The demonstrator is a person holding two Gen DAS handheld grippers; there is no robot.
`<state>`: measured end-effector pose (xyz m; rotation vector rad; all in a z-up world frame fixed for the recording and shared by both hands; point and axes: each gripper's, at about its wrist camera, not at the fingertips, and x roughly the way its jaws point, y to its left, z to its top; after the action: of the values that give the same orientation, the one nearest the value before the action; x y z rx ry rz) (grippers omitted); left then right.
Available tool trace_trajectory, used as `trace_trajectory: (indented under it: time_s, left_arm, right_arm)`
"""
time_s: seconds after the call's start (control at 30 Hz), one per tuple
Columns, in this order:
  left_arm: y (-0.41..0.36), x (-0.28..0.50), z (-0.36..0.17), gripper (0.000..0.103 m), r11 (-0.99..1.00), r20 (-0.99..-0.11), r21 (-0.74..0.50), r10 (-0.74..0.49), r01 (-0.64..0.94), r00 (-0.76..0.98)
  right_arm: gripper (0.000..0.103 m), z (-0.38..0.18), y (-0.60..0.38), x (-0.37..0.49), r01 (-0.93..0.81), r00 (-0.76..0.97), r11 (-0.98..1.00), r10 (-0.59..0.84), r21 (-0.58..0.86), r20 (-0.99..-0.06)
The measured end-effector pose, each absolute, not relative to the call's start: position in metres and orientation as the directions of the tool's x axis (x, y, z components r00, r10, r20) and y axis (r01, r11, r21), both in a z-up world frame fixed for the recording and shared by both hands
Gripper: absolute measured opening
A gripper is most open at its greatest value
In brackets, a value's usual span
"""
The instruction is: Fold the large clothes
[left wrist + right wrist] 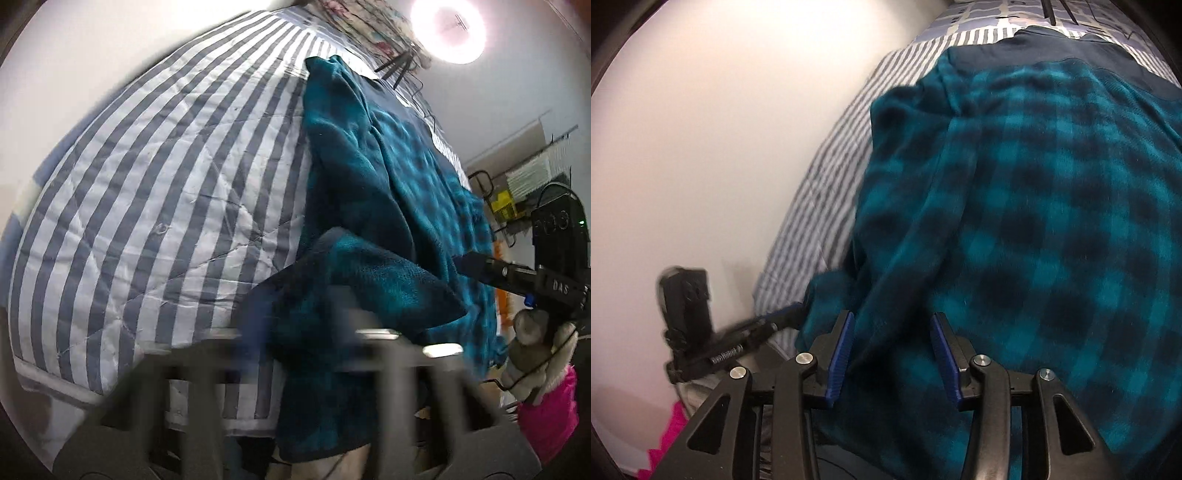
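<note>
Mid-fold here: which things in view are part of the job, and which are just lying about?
Part of the job:
- teal checked fleece garment
- left tool, shut on the garment's edge
- right tool, jaws apart over the fleece
- striped quilt, the surface under the garment

Lying about:
- ring light
- pink item
- wire rack

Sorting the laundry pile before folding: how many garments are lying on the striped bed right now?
1. A teal plaid fleece garment lies spread across the striped quilt, its near edge hanging over the bedside. Others may be hidden beneath it.
</note>
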<state>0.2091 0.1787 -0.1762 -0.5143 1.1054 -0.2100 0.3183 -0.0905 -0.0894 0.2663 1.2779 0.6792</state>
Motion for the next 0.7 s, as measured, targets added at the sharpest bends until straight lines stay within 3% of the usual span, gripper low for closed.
trace_trajectory:
  time_s: [0.23, 0.37, 0.43, 0.47, 0.5, 0.7]
  left_arm:
    - [0.138, 0.161, -0.12, 0.002, 0.891, -0.739, -0.436, -0.433, 0.124, 0.516]
    - [0.102, 0.119, -0.099, 0.003, 0.867, -0.712, -0.412, -0.499, 0.281, 0.495]
    - [0.091, 0.1, -0.097, 0.016, 0.846, -0.707, -0.423, -0.532, 0.325, 0.466]
    - [0.089, 0.092, -0.097, 0.033, 0.831, -0.694, -0.454, -0.557, 0.322, 0.458]
    - [0.091, 0.086, -0.098, 0.041, 0.814, -0.672, -0.491, -0.581, 0.311, 0.459]
    - [0.114, 0.085, -0.108, 0.041, 0.81, -0.638, -0.569, -0.545, 0.144, 0.543]
  right_arm:
    - [0.046, -0.092, -0.093, 0.306, -0.375, 0.138, 0.844, 0.46, 0.383, -0.877]
    - [0.046, -0.069, -0.099, 0.305, -0.434, 0.197, 0.84, 0.44, 0.325, -0.876]
    - [0.046, -0.055, -0.095, 0.311, -0.456, 0.215, 0.829, 0.455, 0.323, -0.864]
    - [0.046, -0.048, -0.09, 0.314, -0.471, 0.221, 0.821, 0.463, 0.322, -0.858]
    - [0.046, -0.044, -0.083, 0.317, -0.485, 0.225, 0.814, 0.468, 0.319, -0.855]
    - [0.046, -0.049, -0.006, 0.343, -0.557, 0.204, 0.783, 0.451, 0.276, -0.869]
